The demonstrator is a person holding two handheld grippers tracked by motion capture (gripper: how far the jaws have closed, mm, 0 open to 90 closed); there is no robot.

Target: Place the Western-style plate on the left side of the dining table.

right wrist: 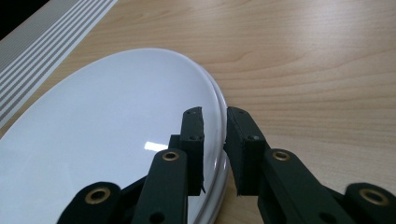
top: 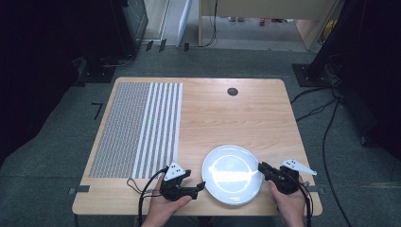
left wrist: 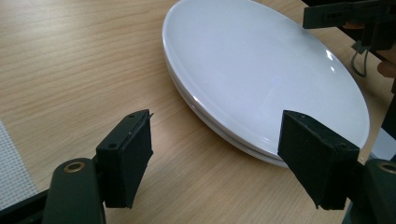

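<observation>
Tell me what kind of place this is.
Probably a lab or data-collection room, not a home: a wooden table on grey carpet, cables trailing across the floor, a striped calibration-like mat on the table, and dark equipment racks at the sides.

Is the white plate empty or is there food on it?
Empty. The white plate shows only a bare glossy surface with light reflections in all three views.

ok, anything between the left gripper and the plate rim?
Nothing visible. The left gripper has its jaws apart, with bare table up to the near rim of the plate. The right gripper straddles the opposite rim.
</observation>
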